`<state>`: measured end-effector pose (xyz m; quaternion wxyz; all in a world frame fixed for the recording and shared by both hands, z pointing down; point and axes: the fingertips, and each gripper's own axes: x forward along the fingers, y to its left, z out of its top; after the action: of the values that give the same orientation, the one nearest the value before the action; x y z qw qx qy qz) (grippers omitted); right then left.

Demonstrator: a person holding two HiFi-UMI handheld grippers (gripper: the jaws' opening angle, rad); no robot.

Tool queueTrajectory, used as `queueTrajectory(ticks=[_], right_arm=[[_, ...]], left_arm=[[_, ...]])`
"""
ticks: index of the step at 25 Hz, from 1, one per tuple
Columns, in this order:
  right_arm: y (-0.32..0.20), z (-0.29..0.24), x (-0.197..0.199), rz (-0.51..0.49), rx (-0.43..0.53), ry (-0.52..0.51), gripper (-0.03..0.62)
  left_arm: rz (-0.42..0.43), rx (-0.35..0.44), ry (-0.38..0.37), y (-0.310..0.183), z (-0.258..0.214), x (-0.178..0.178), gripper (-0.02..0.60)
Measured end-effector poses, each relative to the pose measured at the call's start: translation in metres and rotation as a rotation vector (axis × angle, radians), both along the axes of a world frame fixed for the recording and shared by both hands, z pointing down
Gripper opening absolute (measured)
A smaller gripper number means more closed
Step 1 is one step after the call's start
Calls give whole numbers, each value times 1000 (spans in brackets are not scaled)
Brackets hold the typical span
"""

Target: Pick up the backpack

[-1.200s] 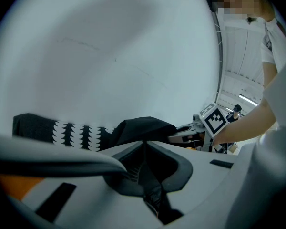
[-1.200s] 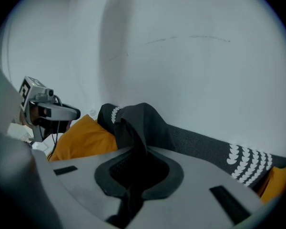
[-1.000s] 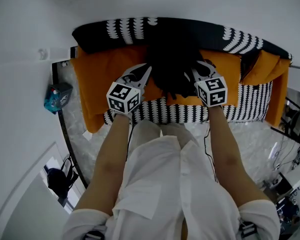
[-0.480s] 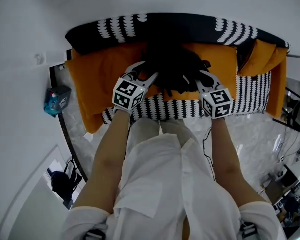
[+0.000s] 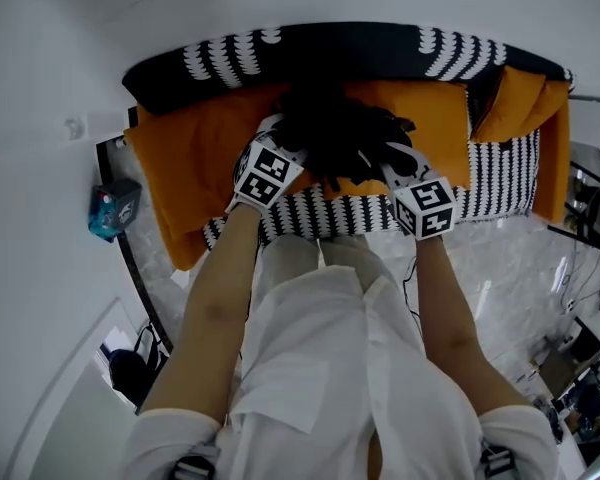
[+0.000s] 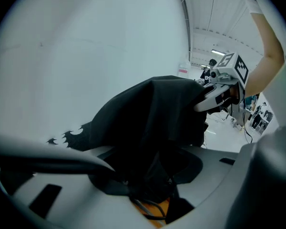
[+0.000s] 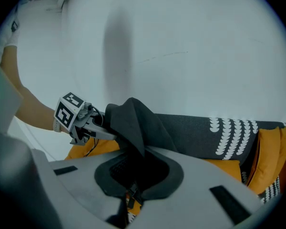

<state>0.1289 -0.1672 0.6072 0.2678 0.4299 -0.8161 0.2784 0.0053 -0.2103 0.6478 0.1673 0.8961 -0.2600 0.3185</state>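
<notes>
The black backpack [image 5: 340, 138] lies slumped on the orange sofa seat [image 5: 185, 163]. My left gripper [image 5: 285, 138] is against its left side. Its jaws are opening and stand wide, with loose black backpack fabric [image 6: 152, 123] sagging between them and not pinched. My right gripper [image 5: 395, 160] is at the backpack's right side, shut on a fold of the fabric [image 7: 133, 123], which rises in a peak from its jaws. The left gripper view shows the right gripper [image 6: 219, 87] across the bag. The right gripper view shows the left gripper [image 7: 93, 125].
The sofa has a black-and-white patterned back [image 5: 230, 53] and front skirt [image 5: 320, 218], with an orange cushion [image 5: 520, 103] at its right end. A blue box [image 5: 115, 208] lies on the marble floor to the left. A dark bag [image 5: 130, 373] sits at lower left.
My left gripper has moved in closer to the backpack's left side and rolled. The right gripper has shifted slightly toward the sofa's front edge, still on the bag.
</notes>
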Motion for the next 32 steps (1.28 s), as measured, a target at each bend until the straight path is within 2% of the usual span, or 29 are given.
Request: queueTrajectory(ticks=[6,10,23,32], right_arm=[[-4,3,1,28,-6,-12,25],[-6,3,1,42,-8,-17,25],[3,-13,-9,34,-15,-17,25],[9,-48,-16,20,14,-22,25]], left_arm=[[-10,-47,19,8,2,7,117],[-24,-84,17,14,3,8,74],[-108,-149,61,35,-22,-5,55],[-147,-130,108,47,-68,-15,51]])
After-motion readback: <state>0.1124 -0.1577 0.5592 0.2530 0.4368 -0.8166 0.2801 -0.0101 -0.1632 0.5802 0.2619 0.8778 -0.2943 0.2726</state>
